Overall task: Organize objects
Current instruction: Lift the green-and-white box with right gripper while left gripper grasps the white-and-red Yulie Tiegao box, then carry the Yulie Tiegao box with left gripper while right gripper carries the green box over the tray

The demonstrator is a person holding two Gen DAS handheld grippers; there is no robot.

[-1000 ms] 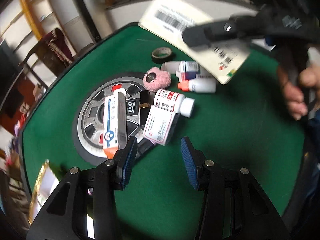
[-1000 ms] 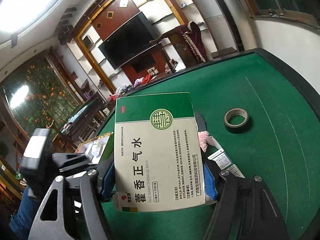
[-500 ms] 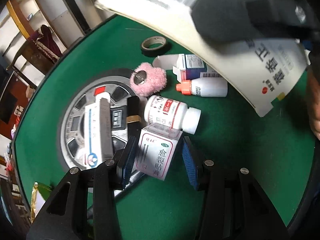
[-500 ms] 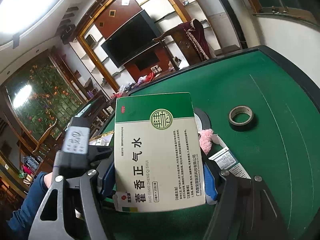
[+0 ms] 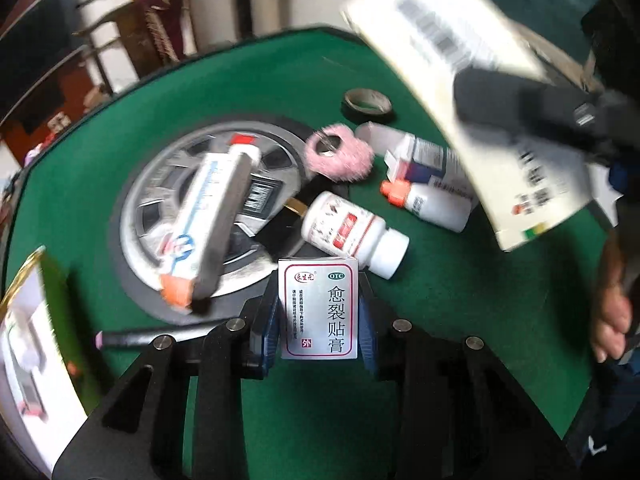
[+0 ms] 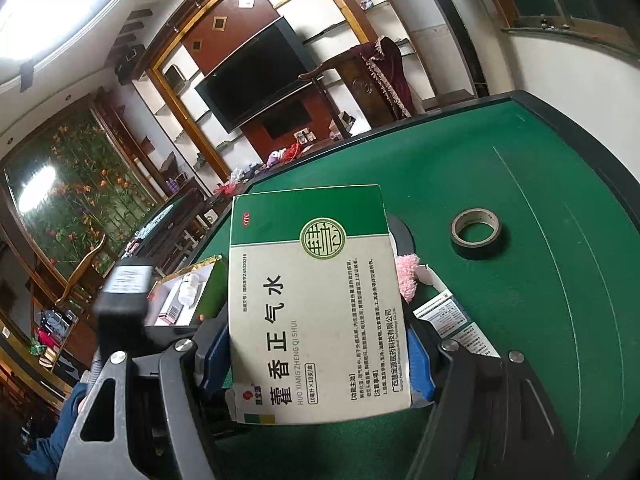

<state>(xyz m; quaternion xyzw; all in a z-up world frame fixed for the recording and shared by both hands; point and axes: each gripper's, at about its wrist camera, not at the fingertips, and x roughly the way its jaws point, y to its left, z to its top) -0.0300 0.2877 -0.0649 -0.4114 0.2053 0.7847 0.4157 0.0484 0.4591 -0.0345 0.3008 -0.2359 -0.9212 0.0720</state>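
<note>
Left wrist: left claw, empty a second ago, closing on small white box; right claw still grasping green-white box.

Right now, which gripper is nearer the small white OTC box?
Left. The left gripper has its fingers closing around the small white OTC box. The right gripper holds the green-and-white box above the table.

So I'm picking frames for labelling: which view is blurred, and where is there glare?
Left wrist view: motion blur smears the big box and toothpaste box; the small white box between the gripper's pads stays sharp. Right wrist view: crisp print on the green box, ceiling light blown out.
</note>
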